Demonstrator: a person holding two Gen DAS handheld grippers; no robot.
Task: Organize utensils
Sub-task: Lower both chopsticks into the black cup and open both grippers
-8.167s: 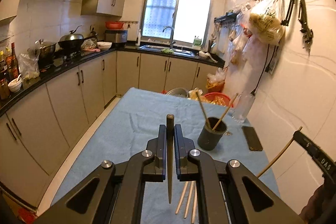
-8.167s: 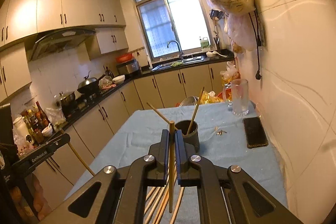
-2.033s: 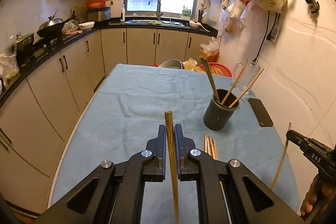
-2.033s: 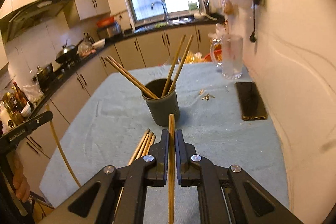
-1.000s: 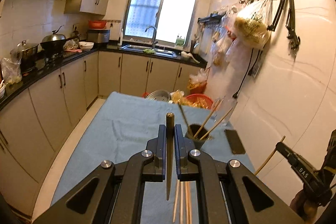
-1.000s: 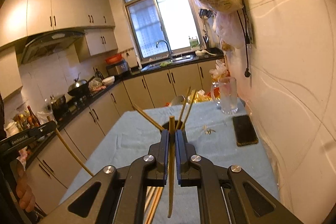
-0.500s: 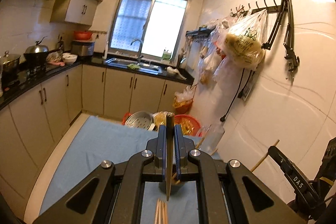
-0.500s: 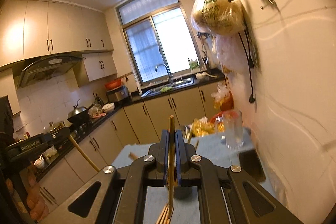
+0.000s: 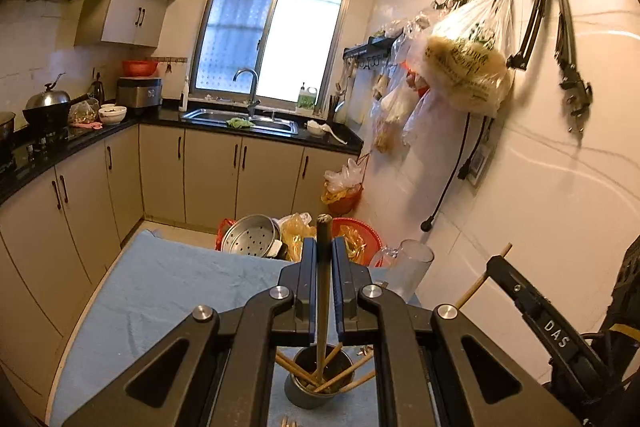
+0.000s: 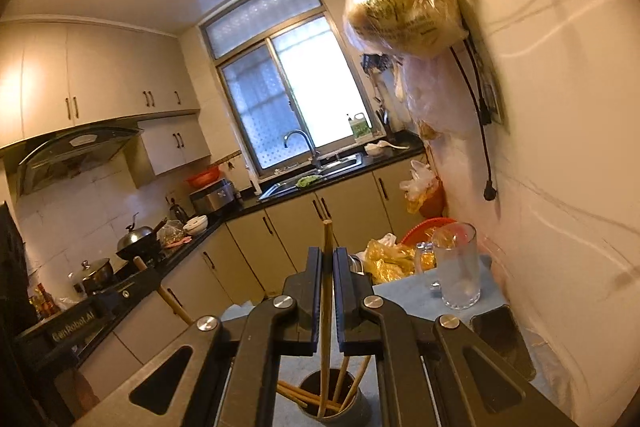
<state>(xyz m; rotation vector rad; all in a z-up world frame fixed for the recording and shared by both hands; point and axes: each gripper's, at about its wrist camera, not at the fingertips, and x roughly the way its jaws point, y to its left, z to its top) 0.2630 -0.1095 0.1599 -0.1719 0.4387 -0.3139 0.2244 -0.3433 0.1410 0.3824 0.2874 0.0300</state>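
Both our left gripper and right gripper pinch a chopstick above the cup; we should lower tips inside before releasing.

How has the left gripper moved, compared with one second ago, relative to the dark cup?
Yes. The left gripper has come in over the dark cup: the cup lay ahead past the fingertips, now it sits beneath them, with the held chopstick pointing into it.
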